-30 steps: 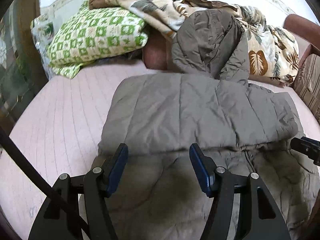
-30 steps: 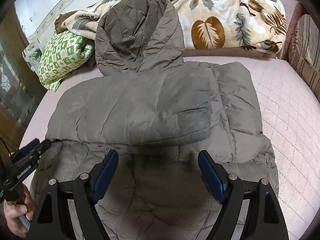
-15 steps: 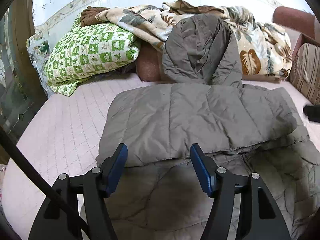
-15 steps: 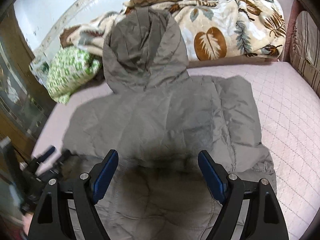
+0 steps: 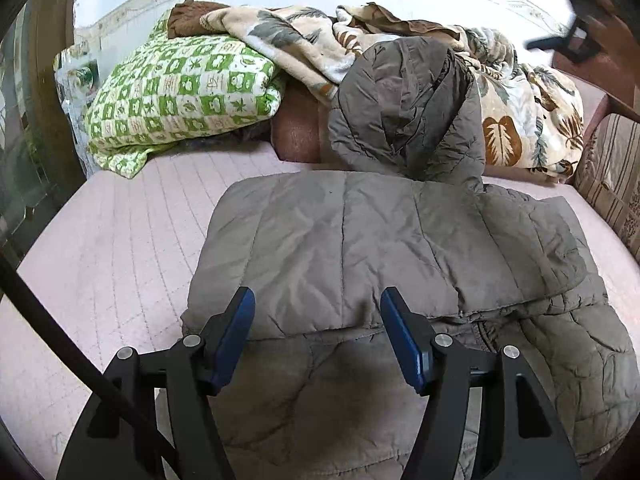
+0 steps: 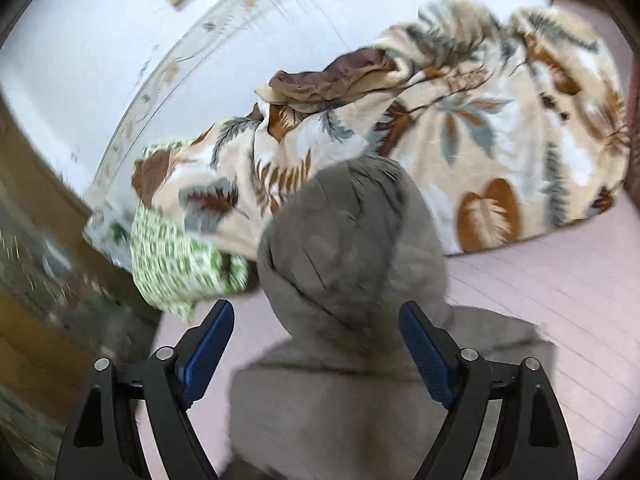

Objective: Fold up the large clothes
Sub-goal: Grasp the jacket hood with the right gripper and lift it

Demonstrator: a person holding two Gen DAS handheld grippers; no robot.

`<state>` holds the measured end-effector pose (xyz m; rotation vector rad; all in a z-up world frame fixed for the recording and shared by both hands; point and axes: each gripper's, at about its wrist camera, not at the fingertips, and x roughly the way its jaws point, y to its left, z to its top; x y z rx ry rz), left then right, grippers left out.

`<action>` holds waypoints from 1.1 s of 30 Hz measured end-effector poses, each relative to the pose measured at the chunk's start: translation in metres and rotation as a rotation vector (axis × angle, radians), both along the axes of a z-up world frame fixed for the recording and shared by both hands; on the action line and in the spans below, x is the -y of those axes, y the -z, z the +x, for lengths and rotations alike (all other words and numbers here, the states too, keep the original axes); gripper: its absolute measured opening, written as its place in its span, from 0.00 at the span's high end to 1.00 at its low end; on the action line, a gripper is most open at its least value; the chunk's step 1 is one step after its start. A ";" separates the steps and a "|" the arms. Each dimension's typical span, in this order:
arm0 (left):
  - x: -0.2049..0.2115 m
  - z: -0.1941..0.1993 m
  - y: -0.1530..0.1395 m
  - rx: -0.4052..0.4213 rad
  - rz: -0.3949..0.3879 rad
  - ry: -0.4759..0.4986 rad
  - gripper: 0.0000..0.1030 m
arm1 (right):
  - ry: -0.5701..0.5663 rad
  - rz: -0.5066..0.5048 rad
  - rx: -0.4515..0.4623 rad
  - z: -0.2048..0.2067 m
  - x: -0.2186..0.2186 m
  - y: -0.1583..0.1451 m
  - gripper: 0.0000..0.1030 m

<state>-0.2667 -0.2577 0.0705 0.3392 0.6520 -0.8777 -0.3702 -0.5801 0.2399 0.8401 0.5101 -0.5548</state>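
A large grey-brown padded hooded jacket [image 5: 384, 248] lies on the pink quilted bed [image 5: 120, 248], sleeves folded across its body. Its hood [image 5: 408, 104] leans up against the bedding at the back. My left gripper [image 5: 316, 336] is open and empty, just above the jacket's lower part. My right gripper [image 6: 316, 352] is open and empty, raised and pointing at the hood [image 6: 352, 248]; the view is blurred by motion. The right gripper also shows in the left wrist view [image 5: 560, 8] at the top right, high above the bed.
A green-and-white checked pillow [image 5: 180, 96] lies at the back left. A cream leaf-print blanket [image 5: 520, 120] is heaped along the back. A striped cushion [image 5: 612, 184] stands at the right. Dark wooden furniture [image 5: 44, 100] flanks the left side.
My right gripper has lifted and swung forward from over the jacket's body toward the hood. My left gripper has drawn back slightly. Both stay open.
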 end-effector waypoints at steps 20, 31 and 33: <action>0.002 0.016 0.012 -0.050 0.008 0.002 0.37 | 0.256 0.177 -0.075 0.138 0.127 0.071 0.78; -0.015 0.022 -0.003 -0.082 -0.056 -0.038 0.37 | 0.197 0.085 0.110 0.049 0.023 0.024 0.86; -0.020 0.028 -0.005 -0.096 -0.065 -0.060 0.37 | 0.177 0.084 0.142 0.026 -0.004 0.015 0.86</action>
